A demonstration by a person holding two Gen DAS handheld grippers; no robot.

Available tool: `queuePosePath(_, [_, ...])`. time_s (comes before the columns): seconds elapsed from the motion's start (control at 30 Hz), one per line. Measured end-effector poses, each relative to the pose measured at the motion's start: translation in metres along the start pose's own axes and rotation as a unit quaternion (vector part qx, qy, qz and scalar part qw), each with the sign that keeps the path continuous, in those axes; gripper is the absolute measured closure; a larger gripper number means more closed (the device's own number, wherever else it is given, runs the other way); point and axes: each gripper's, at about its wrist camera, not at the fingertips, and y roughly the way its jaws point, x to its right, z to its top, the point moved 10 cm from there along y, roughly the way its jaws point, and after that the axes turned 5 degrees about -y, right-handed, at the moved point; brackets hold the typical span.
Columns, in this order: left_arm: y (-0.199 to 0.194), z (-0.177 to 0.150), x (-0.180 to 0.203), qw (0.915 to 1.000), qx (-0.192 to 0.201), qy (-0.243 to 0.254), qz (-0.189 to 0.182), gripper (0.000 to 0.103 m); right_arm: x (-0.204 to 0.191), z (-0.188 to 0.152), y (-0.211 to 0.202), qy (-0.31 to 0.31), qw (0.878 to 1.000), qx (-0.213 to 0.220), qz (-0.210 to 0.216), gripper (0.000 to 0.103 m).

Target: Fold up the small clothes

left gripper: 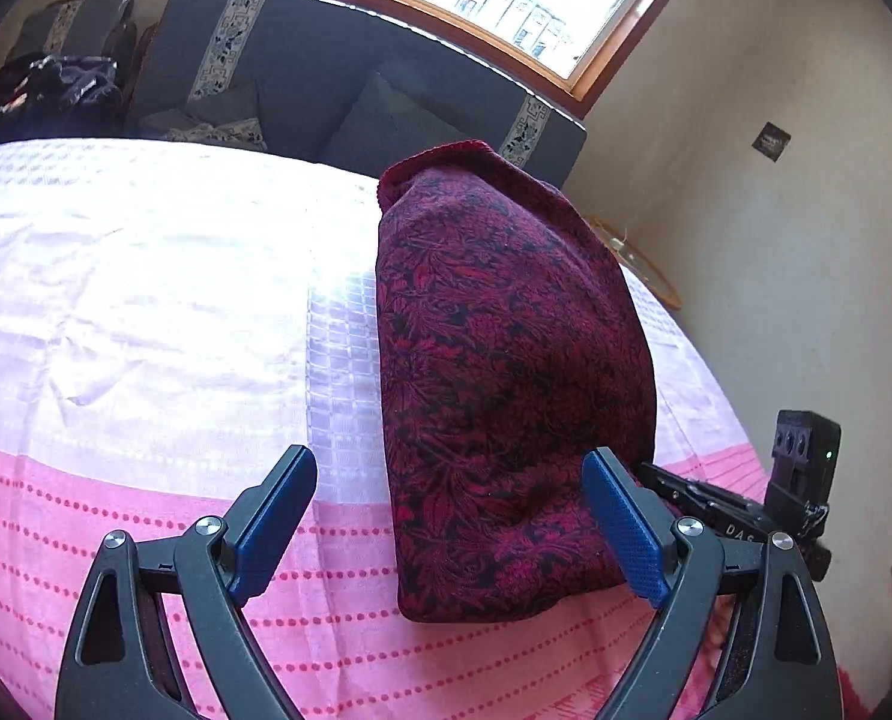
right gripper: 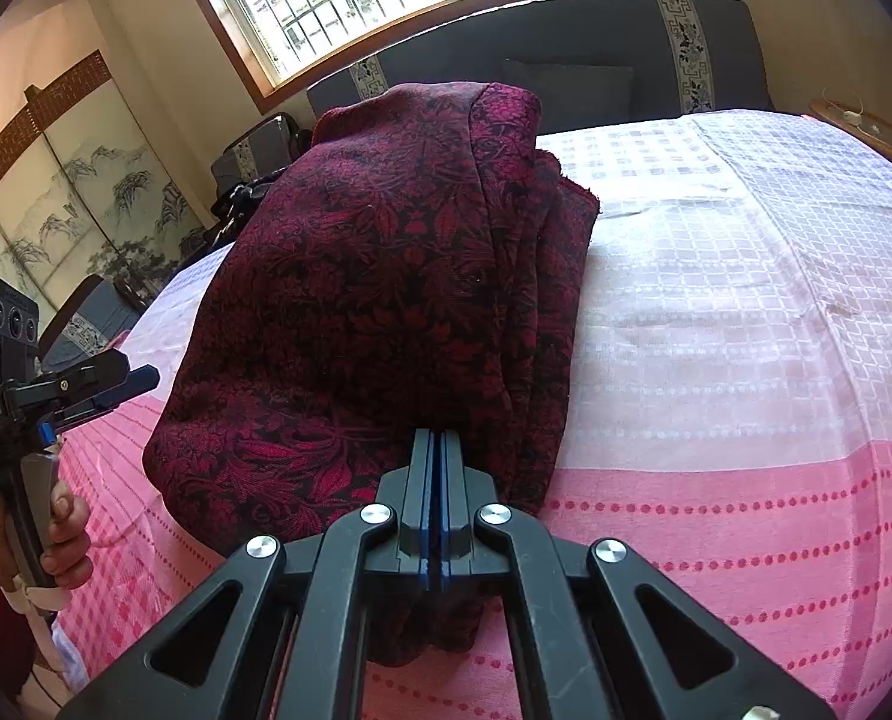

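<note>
**Half-folded red garment, one gripper on it, one off**

Black linkage and blue pads of the right gripper (right gripper: 437,444) fill the bottom of its own view, jaws fully together and pinching the near hem of the dark red floral garment (right gripper: 380,300). It's already doubled over lengthwise and runs from 6 o'clock up toward 12 on the pink and white bedspread (right gripper: 716,360), with a stack of layered edges along its 3 o'clock side.

Over at 9 o'clock in that view you can see the left gripper (left gripper: 452,516) in the person's hand (right gripper: 65,531), off the cloth. From its own camera its jaws are spread wide with nothing pinched, the garment's near corner sitting loosely between them at about 5 o'clock.

My worry: with only one point pinched, any pull drags the whole bundle and the stacked layers slide apart. Also, if the left closes where it is, it probably grabs just the top layer, so the next fold comes out crooked.
</note>
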Motion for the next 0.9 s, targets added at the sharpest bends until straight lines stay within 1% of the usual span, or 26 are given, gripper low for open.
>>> queuePosePath(0.03, [0.004,0.005,-0.004,0.9993,-0.011,-0.018,-0.032,0.013,0.0,0.0,0.0,0.001,1.0,0.0,0.002,0.103])
queuePosePath(0.07, [0.009,0.009,-0.008,0.9975,-0.025,-0.033,-0.057,0.013,0.0,0.0,0.0,0.003,1.0,0.0,0.005,0.103])
queuePosePath(0.13, [0.024,0.016,-0.014,0.9932,-0.056,-0.05,-0.089,0.013,0.002,0.0,0.001,0.01,1.0,0.0,0.013,0.103])
queuePosePath(0.23, [0.047,0.022,-0.02,0.989,-0.092,-0.052,-0.103,0.013,0.003,0.0,0.001,0.016,1.0,0.0,0.022,0.103])
queuePosePath(0.33, [0.064,0.017,-0.013,0.9812,-0.133,-0.042,-0.133,0.013,0.004,0.0,0.001,0.016,1.0,0.0,0.023,0.103])
queuePosePath(0.43, [0.074,0.018,0.001,0.9787,-0.142,-0.015,-0.147,0.013,0.005,0.0,0.001,0.017,1.0,0.0,0.025,0.103])
queuePosePath(0.5, [0.083,0.021,0.006,0.9781,-0.144,-0.012,-0.15,0.013,0.005,0.0,0.001,0.018,0.999,0.001,0.027,0.103])
queuePosePath(0.57, [0.091,0.026,0.008,0.9804,-0.139,0.0,-0.139,0.013,0.006,0.0,0.002,0.017,0.999,0.001,0.027,0.103])
queuePosePath(0.67, [0.1,0.026,0.012,0.9828,-0.135,0.019,-0.125,0.017,0.007,-0.001,0.001,0.019,0.999,0.002,0.028,0.103])
queuePosePath(0.77, [0.1,0.026,0.011,0.984,-0.13,0.014,-0.121,0.022,0.006,-0.001,0.001,0.021,0.999,0.002,0.031,0.103])
queuePosePath(0.83, [0.099,0.025,0.012,0.9857,-0.125,0.023,-0.111,0.025,0.007,-0.001,0.002,0.028,0.999,0.002,0.039,0.103])
queuePosePath(0.9, [0.099,0.022,0.015,0.987,-0.121,0.034,-0.101,0.025,0.011,0.001,0.002,0.045,0.997,0.003,0.06,0.102])
